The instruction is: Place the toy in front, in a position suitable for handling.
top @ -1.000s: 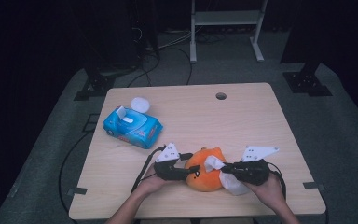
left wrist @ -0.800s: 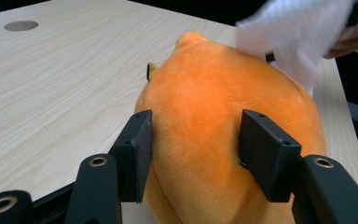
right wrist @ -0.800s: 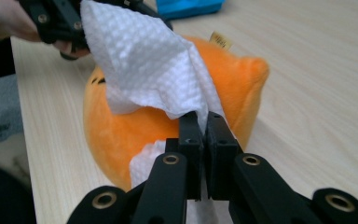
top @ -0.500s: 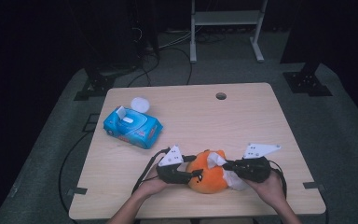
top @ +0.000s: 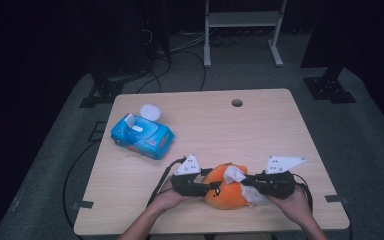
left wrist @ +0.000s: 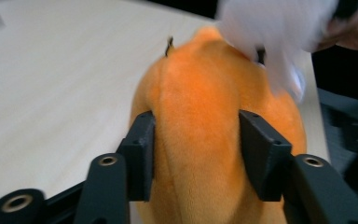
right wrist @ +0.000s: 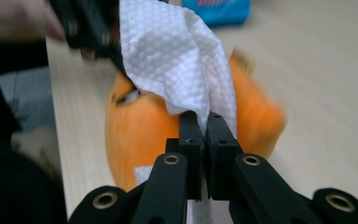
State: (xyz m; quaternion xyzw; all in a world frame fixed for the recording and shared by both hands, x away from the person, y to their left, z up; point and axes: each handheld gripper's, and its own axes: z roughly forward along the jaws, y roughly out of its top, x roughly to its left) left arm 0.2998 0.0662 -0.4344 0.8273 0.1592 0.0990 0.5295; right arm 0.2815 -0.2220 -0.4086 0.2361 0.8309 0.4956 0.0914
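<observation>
Orange plush fills the work here: in the high view a round, soft orange plush toy [top: 228,193] lies near the front edge of the pale wooden table [top: 260,130], between the left gripper [top: 207,188] and the right gripper [top: 242,182], with a white embossed wipe [top: 234,174] draped over its top; a blue pack of wet wipes [top: 142,136] and a small white round lid [top: 150,111] sit well apart, toward the far left; in the left gripper view the black fingers [left wrist: 140,158] have just been closing and now press into the toy's flanks, dimpling the fur, so they grip it; in the right gripper view the fingers [right wrist: 191,140] are clamped together on a fold of the wipe, which lies across the toy's upper side. Judging by this, the step in hand is wiping the toy clean while the other hand steadies it; the next stroke calls for dragging the cloth across the fur under light pressure, with the steadying grip kept firm so the soft body does not roll.
</observation>
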